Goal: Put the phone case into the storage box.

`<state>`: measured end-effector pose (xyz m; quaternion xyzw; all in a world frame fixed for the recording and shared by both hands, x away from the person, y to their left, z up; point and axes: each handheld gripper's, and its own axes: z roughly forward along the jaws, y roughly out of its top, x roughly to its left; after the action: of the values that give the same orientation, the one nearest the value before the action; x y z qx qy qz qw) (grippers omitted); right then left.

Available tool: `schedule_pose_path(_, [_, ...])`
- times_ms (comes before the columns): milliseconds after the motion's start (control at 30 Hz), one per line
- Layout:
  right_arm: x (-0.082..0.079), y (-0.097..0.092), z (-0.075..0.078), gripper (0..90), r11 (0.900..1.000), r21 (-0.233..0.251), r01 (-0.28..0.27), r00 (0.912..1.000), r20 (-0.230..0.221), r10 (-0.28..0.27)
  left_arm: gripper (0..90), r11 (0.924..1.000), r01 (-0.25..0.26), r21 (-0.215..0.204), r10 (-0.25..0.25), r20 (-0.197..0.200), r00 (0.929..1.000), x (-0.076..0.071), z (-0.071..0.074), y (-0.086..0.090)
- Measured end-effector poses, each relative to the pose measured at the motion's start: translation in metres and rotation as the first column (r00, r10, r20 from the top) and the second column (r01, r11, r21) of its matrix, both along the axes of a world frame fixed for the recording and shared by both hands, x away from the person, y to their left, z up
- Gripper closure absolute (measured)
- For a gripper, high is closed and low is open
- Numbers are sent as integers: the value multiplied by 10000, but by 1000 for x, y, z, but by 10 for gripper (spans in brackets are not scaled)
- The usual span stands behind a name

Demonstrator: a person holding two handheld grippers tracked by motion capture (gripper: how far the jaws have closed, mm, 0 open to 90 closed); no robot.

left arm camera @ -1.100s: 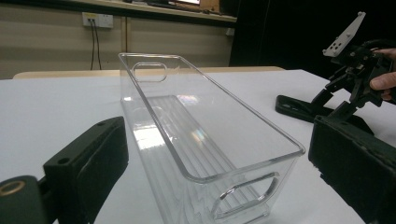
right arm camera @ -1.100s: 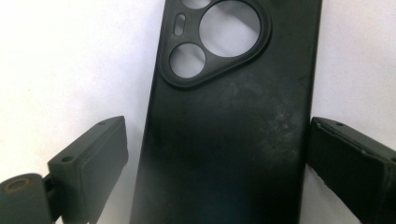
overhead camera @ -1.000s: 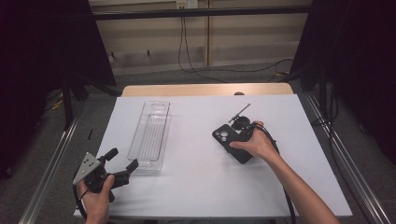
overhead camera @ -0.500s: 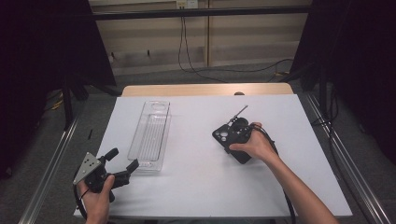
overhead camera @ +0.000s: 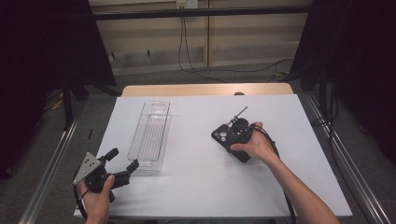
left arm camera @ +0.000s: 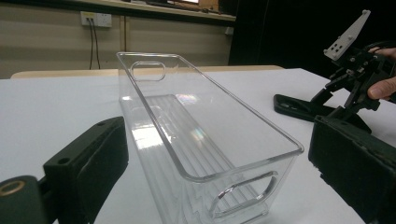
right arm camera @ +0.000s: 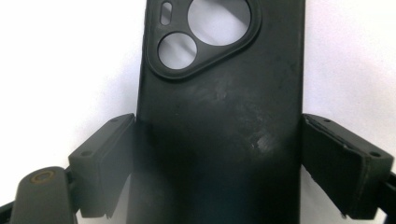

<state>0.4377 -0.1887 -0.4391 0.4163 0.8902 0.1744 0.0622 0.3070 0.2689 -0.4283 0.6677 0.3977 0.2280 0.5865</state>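
No lettering, label, brand mark, number or sign can be read anywhere. The black rubbery phone case (right arm camera: 219, 116) near the white tabletop's right side is plain. The clear plastic oblong bin (left arm camera: 196, 135) bears no print.

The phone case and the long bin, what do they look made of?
Phone case: looks like soft matte black rubber or silicone; dull surface with pale scuffs, moulded lip round the camera cutouts. It could be matte plastic.
Long bin: clear hard plastic, glossy; the table shows through it, light glints off its ribbed floor, and the handle slots are moulded.
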Motion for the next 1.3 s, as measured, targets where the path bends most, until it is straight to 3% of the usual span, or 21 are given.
schedule_pose_path(467, [-3, -4, 2, 150, 9997, 237, 34, 9999, 128, -37, 49, 9999, 87, 113, -88, 47, 10000, -1, 1, 1])
schedule_pose_path(833, [-11, -18, 12, 150, 9902, 1388, 148, 9967, 766, -257, 49, 10000, 56, 50, -56, 33, 10000, -2, 1, 1])
schedule_pose_path(1133, [-22, -32, 21, 150, 9721, 2345, 7, 9855, 1649, -405, 49, 9998, 198, 46, -198, 53, 9998, -5, 2, -2])
schedule_pose_path(1300, [-28, -39, 26, 150, 9594, 2813, 192, 9689, 2317, -873, 49, 9998, 195, 28, -195, 52, 9998, -4, 2, -1])
